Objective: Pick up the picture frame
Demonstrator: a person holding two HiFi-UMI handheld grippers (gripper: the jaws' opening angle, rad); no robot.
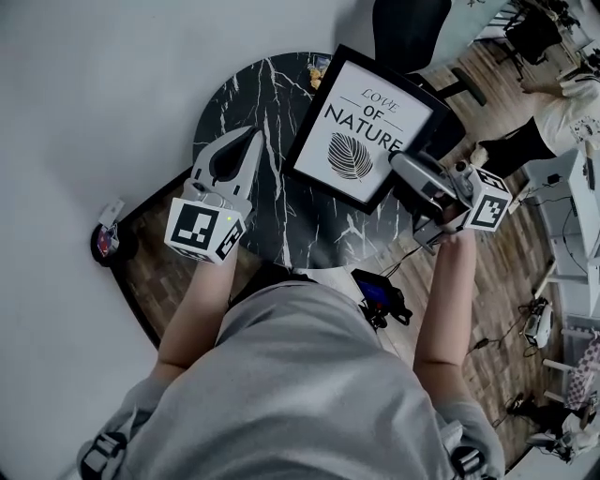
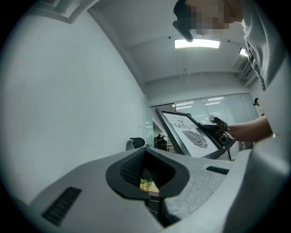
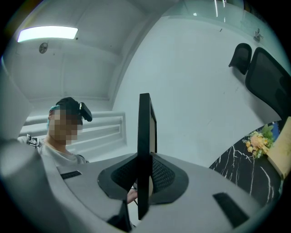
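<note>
The picture frame (image 1: 361,127), black-edged with a white print of a leaf and lettering, hangs tilted above the round black marble table (image 1: 244,103). My right gripper (image 1: 401,167) is shut on its lower right edge. In the right gripper view the frame (image 3: 144,150) stands edge-on between the pads of the right gripper (image 3: 144,184). My left gripper (image 1: 255,133) hovers over the table's left part, left of the frame, its tips together and nothing in it. From the left gripper view the frame (image 2: 191,134) and the right gripper (image 2: 219,133) show at the right.
A small yellow flower bunch (image 1: 317,70) lies at the table's far edge, also in the right gripper view (image 3: 259,142). A black office chair (image 1: 408,28) stands behind the table. A black device (image 1: 380,295) sits on the wooden floor. Another person (image 1: 553,112) is at the top right.
</note>
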